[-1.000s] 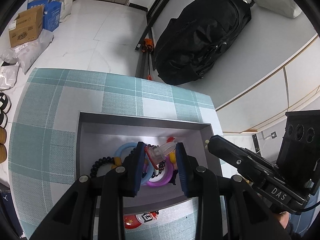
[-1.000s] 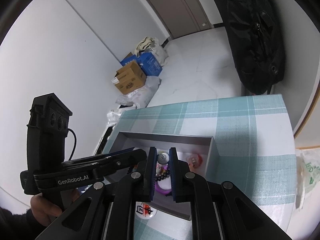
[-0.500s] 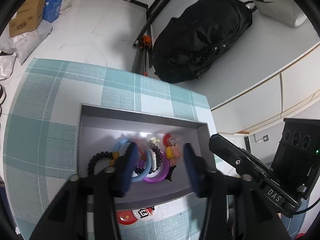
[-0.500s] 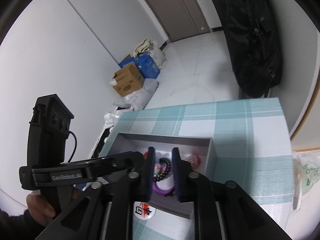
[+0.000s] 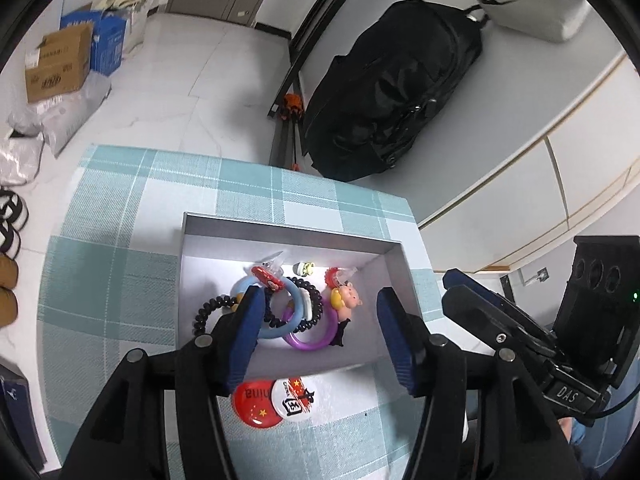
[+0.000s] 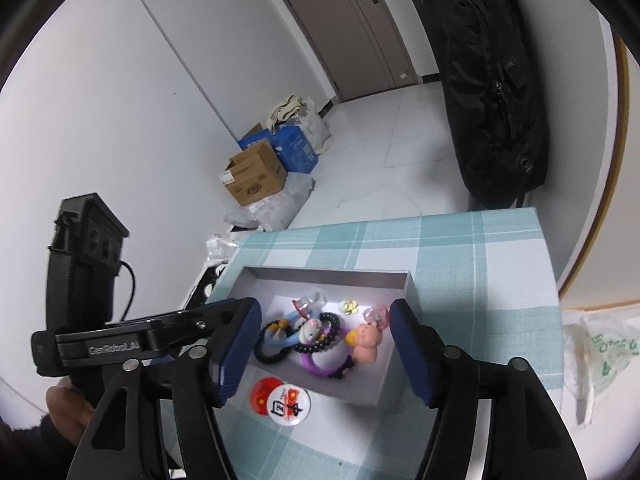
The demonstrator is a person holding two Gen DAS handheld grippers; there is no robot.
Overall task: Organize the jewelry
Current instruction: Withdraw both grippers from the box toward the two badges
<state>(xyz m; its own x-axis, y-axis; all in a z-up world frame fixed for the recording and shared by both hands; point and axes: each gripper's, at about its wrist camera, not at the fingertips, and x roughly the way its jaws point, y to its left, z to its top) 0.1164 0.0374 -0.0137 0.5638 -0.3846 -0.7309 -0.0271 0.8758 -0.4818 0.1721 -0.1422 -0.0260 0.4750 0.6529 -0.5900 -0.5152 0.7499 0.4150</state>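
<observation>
A grey open box sits on the checked tablecloth and holds a pile of jewelry: a blue ring, a purple ring, black bead bracelets, a red clip and a pink pig charm. Two round badges lie on the cloth in front of the box. My left gripper is open and empty above the box. My right gripper is open and empty above the box too.
A black backpack leans on the wall beyond the table. Cardboard and blue boxes and bags stand on the floor. A white plastic bag lies at the table's right edge. The table's far edge is near.
Both grippers opened wide. The left gripper let go of the red clip, which now lies in the box, and both grippers drew back a little.
</observation>
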